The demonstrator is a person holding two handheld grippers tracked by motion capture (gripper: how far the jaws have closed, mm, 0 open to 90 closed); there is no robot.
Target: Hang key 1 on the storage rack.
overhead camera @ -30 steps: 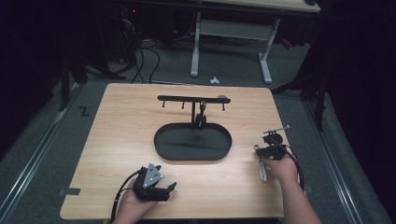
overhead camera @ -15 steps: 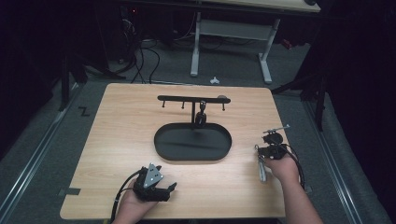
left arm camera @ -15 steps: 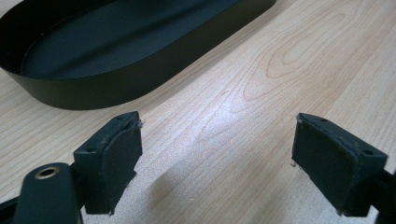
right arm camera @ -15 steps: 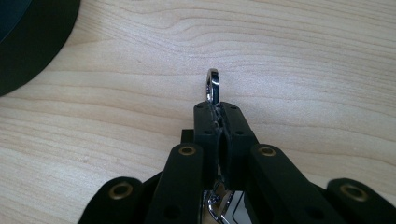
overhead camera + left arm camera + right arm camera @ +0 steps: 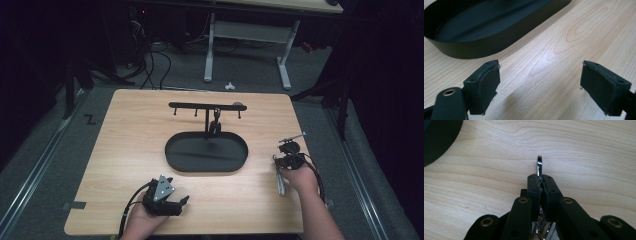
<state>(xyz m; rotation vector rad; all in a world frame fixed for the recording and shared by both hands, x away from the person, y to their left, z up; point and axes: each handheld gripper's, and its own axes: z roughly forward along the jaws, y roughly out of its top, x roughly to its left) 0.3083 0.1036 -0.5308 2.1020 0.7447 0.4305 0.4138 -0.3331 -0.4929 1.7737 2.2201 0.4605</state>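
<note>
My right gripper [image 5: 541, 185] is shut on a thin shiny metal piece [image 5: 539, 166] whose rounded end sticks up past the pads, low over the wooden table [image 5: 586, 150]. Its jaws have just been closing, with that piece between them. From above, the right gripper [image 5: 290, 149] is near the table's right edge, right of the black oval tray [image 5: 172, 150]. My left gripper [image 5: 179, 202] rests at the front edge with its jaws spread wide. In the left gripper view, the left gripper [image 5: 540, 82] has only bare wood between its pads, and the tray wall [image 5: 486, 46] lies just ahead.
A black rack [image 5: 207, 106] with small hooks stands behind the tray, and a dark item [image 5: 216, 121] hangs from it. A silvery bar [image 5: 281, 182] shows just left of the right hand. The tray's edge [image 5: 439, 137] is at the right gripper view's upper left.
</note>
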